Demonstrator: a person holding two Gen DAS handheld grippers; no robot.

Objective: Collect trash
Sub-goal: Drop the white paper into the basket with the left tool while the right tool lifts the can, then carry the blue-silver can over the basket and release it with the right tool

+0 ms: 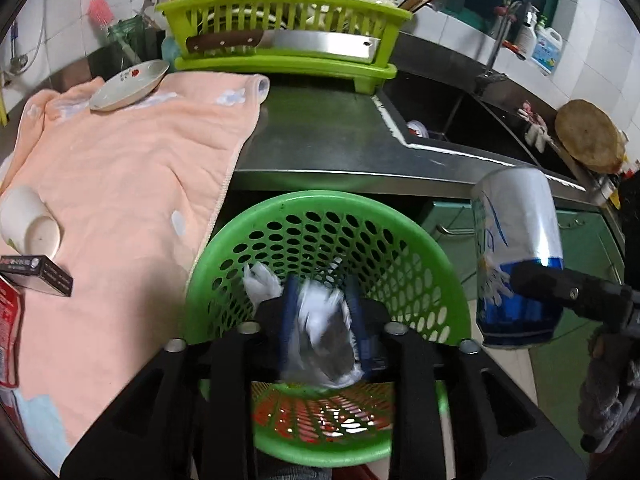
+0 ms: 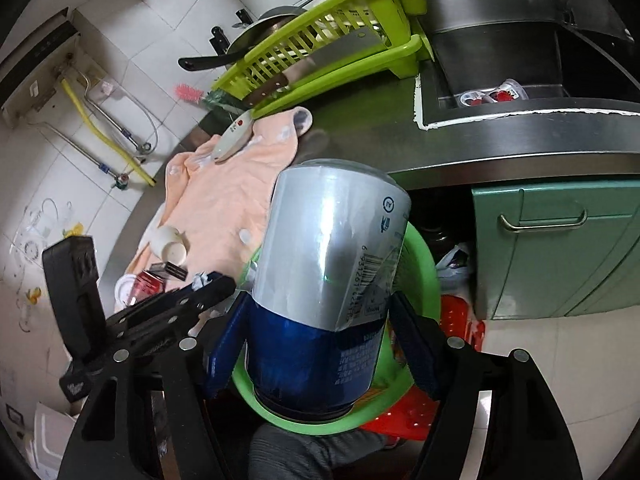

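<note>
The left gripper (image 1: 322, 316) jaws grip a crumpled tissue (image 1: 320, 320) over the green basket (image 1: 224, 252), ready to drop it in. The right gripper (image 2: 320, 344) jaws clamp a can (image 2: 328, 248) above the same basket, below the table (image 1: 320, 136) edge

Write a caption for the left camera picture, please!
Left tool holds crumpled white paper over the green basket; right tool brings a can.
</note>
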